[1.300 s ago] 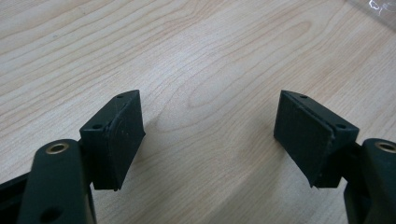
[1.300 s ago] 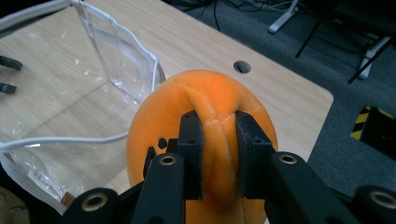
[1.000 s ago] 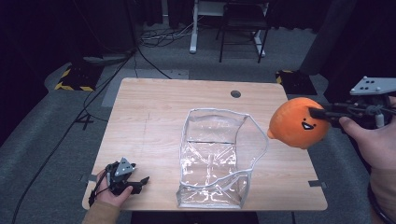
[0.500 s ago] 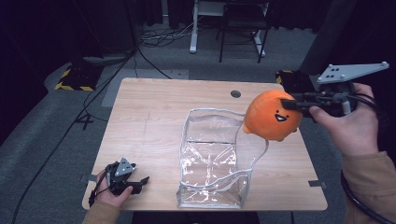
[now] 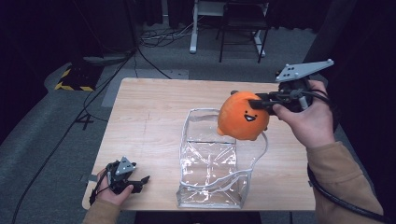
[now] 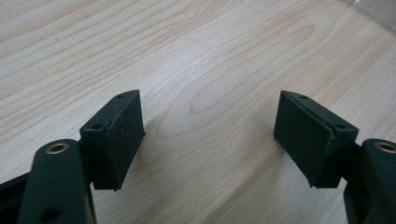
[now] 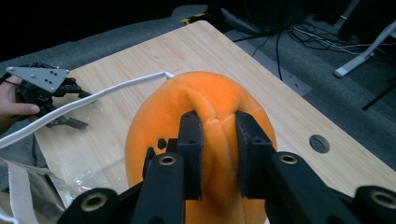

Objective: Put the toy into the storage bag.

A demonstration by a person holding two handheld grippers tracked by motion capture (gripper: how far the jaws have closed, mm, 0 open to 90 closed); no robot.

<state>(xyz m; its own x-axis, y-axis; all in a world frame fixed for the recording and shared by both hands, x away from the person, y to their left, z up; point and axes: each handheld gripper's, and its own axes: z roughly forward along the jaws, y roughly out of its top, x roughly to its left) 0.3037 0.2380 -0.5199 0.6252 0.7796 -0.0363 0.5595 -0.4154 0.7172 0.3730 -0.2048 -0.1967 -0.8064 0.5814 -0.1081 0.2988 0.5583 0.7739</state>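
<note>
An orange plush toy (image 5: pixel 243 115) with a smiling face hangs in the air above the right rim of a clear plastic bag (image 5: pixel 212 163) that stands open on the wooden table (image 5: pixel 149 116). My right gripper (image 5: pixel 261 101) is shut on the toy, its jaws pinching a fold of the plush (image 7: pixel 217 126) from the right. My left gripper (image 5: pixel 137 182) rests on the table near the front left corner, open, with bare wood between its pads (image 6: pixel 123 126). The far-off left gripper (image 7: pixel 46 88) also appears in the right gripper view.
The bag has a white strap (image 7: pixel 84 100) along its rim. A round cable hole (image 7: pixel 319 143) sits in the table's far side. A chair and desk legs (image 5: pixel 240 28) stand on the carpet beyond the table, with cables on the floor.
My right gripper has carried the plush toy leftward from beyond the table's right edge to above the bag's right rim. The left gripper has stayed put.
</note>
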